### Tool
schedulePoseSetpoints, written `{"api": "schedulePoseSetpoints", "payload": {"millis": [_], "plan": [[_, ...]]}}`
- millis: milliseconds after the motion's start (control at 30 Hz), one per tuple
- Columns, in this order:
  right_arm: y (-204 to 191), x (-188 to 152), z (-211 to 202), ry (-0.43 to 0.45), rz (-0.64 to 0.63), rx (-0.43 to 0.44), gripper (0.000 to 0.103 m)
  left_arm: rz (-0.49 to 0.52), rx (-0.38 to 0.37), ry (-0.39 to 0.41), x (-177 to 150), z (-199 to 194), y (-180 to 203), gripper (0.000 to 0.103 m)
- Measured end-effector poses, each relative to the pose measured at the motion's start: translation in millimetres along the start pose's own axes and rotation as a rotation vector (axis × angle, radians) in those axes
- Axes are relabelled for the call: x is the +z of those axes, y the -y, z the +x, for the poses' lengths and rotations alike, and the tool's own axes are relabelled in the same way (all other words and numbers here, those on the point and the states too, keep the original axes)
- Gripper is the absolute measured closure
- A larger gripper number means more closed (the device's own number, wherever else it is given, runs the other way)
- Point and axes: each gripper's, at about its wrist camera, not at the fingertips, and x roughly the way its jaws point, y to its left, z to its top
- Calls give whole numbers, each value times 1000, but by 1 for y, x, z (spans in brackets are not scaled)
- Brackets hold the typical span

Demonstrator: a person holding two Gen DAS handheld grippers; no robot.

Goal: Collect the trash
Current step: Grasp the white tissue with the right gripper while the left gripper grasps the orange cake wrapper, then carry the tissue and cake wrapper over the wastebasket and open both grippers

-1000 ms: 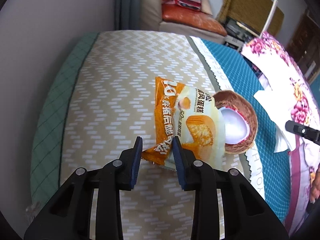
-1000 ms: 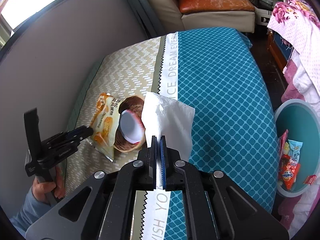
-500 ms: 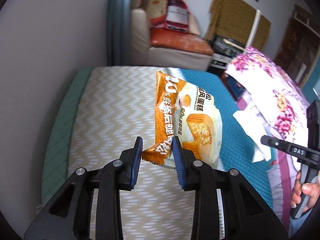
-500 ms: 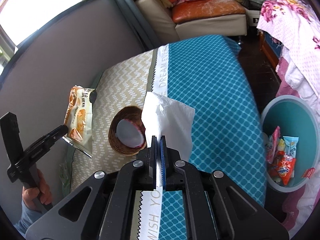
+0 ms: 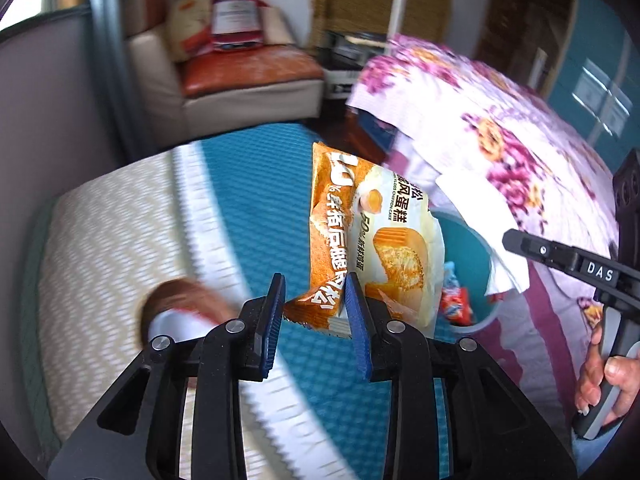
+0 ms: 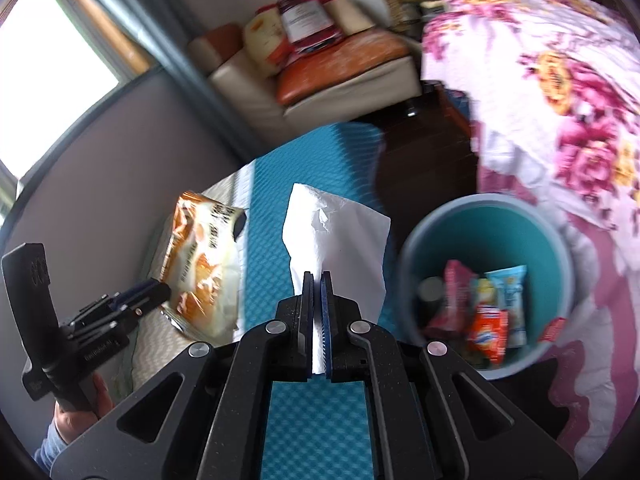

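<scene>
An orange and cream cake wrapper (image 5: 372, 232) hangs in the air over the teal bedcover, and my left gripper (image 5: 316, 284) is shut on its lower corner. To its right, my right gripper (image 5: 512, 240) holds a white tissue (image 5: 480, 208). In the right wrist view the right gripper (image 6: 317, 280) is shut on that tissue (image 6: 336, 232), which stands up between the pads. The teal bin (image 6: 472, 200) lies just right of the tissue, with several snack wrappers (image 6: 488, 320) inside. The left gripper (image 6: 160, 290) and the cake wrapper (image 6: 200, 264) show at the left.
A brown bowl with a white lid (image 5: 180, 304) sits on the bed (image 5: 256, 200), blurred, left of my left gripper. A floral quilt (image 6: 560, 100) drapes beside and behind the bin. A sofa (image 6: 320, 72) with bags stands at the far end. A hand (image 5: 604, 372) grips the right handle.
Both grippers have swung right, from over the bed toward the bin. The cake wrapper was lifted off the bed beside the bowl. The tissue stayed clamped, and the bin now looks closer.
</scene>
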Motion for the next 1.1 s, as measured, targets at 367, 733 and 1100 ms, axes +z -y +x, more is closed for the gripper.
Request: {"api": "schedulePoseSetpoints", "payload": {"millis": [367,733,1100], "plan": [[84,8,-29,37,113,-49,99,109,-53,-79,16,52,82,71],[124,-1,-35,52,177,-100,99,139,-87,-139,19,91,116,71],[138,2,-30,33,187,-134,99,135,-125,-177,18,116,126,70]]}}
